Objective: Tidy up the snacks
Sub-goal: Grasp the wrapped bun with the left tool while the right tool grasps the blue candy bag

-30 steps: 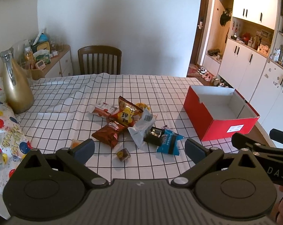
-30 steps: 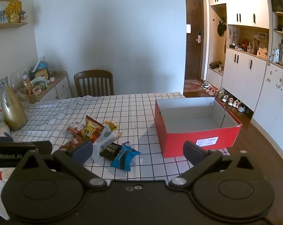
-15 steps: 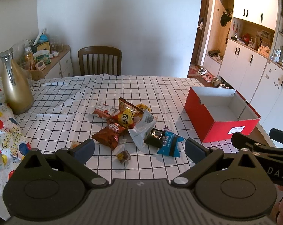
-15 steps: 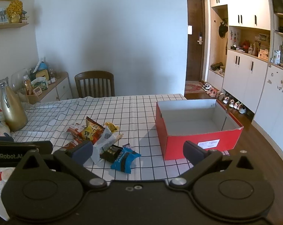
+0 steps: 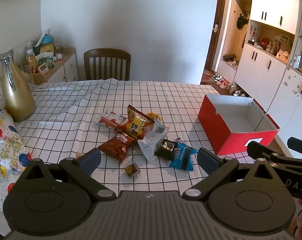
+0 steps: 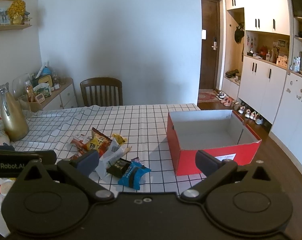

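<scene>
Red box (image 5: 245,140) with white inside, black-and-white checked tablecloth (image 5: 75,116), blue snack packet (image 5: 182,156), gold jug (image 5: 16,96)

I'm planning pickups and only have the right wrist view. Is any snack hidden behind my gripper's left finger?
Observer: Yes. A small brown cube lies alone, nearer to us than the pile.
Operator: Anything else back there?
Observer: An Oreo bag lies flat at the pile's near left edge.
Operator: Is the left gripper holding anything?
Observer: No. Its jaws are wide open and empty, facing the pile.
</scene>
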A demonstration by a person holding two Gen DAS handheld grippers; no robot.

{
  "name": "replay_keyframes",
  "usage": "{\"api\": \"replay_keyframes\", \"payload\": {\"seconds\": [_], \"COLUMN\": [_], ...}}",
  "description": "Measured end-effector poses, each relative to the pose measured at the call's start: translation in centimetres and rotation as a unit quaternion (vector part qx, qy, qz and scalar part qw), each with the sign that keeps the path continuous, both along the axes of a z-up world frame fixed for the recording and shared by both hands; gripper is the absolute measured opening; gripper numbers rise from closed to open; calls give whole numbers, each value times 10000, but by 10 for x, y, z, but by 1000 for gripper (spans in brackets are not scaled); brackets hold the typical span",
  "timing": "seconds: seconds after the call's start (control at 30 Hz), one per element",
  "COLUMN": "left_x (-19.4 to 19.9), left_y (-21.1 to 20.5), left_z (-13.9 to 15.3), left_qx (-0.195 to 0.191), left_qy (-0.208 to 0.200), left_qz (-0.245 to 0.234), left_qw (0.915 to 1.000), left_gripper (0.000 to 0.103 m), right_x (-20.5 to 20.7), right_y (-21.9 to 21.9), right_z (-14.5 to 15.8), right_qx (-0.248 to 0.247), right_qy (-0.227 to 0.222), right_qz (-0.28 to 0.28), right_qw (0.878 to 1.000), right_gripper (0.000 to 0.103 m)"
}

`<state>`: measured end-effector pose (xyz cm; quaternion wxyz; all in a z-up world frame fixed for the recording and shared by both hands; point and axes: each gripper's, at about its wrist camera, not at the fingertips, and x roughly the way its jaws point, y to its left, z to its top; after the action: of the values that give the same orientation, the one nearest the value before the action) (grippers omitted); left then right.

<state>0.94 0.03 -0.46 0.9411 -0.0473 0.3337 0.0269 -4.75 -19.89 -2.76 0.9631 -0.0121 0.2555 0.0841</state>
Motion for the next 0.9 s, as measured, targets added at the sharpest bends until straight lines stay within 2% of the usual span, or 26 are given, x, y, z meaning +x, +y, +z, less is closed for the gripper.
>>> {"api": "replay_keyframes", "payload": {"seconds": [0.5, 0.7, 0.8, 0.9], "left_x": [34, 52, 56, 62], "left_y": [31, 86, 119, 153], "left_z": [-23, -53, -69, -83], "left_qx": [-308, -68, -168, -469], "left_qy": [356, 602, 770, 964], "left_qz": [168, 916, 1214, 1533], "left_qw": [9988, 9939, 9895, 9823], "left_gripper": [103, 103, 103, 103], "right_x": [27, 57, 72, 90], "right_y": [11, 12, 10, 10], "right_z": [-13, -39, -56, -72], "right_qx": [-49, -222, -210, -205], "right_qy": [224, 488, 792, 1100], "right_qz": [212, 207, 136, 5], "right_qw": [9995, 9984, 9965, 9937], "right_gripper": [103, 100, 97, 89]}}
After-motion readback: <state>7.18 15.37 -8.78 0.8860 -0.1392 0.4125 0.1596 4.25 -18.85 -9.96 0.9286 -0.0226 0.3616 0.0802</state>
